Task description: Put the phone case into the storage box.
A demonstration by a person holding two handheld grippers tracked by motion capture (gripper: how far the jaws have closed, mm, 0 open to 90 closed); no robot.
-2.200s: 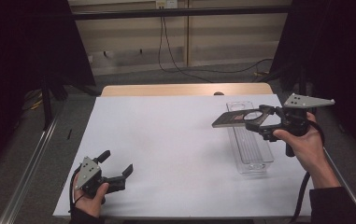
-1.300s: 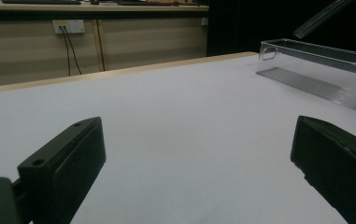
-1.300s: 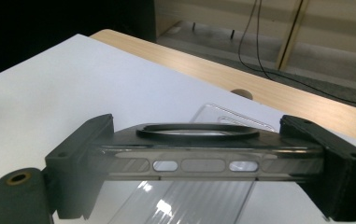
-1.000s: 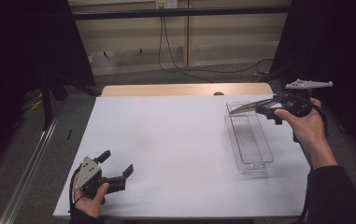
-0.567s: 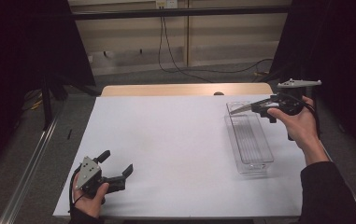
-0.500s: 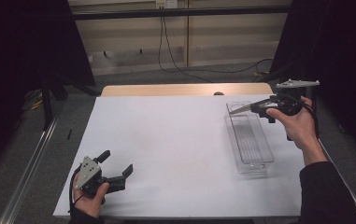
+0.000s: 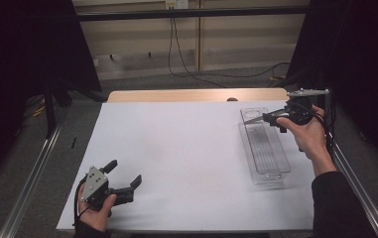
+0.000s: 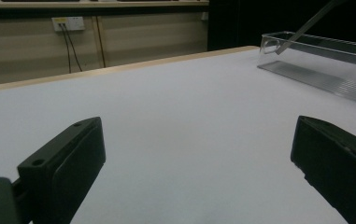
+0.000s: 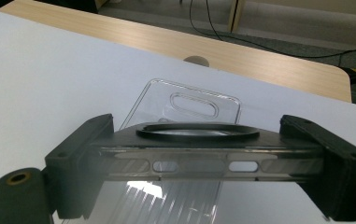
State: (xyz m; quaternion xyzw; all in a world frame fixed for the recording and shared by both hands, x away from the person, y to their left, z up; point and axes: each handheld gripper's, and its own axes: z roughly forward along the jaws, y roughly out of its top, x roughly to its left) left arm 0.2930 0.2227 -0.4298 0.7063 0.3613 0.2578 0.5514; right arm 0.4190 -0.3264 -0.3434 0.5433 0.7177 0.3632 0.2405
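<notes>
Tongs in your right hand [image 7: 271, 119] clamp a flat dark plate [image 9: 199, 151] edgewise, held above the far end of the clear tray [image 7: 276, 171] on the tabletop [image 7: 186, 148]; your left tongs [image 7: 124, 181] gape wide, near the front edge.

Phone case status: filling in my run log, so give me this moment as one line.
right hand-held gripper: shut on phone case | above clear tray far end | left hand-held gripper: open, idle on table
</notes>
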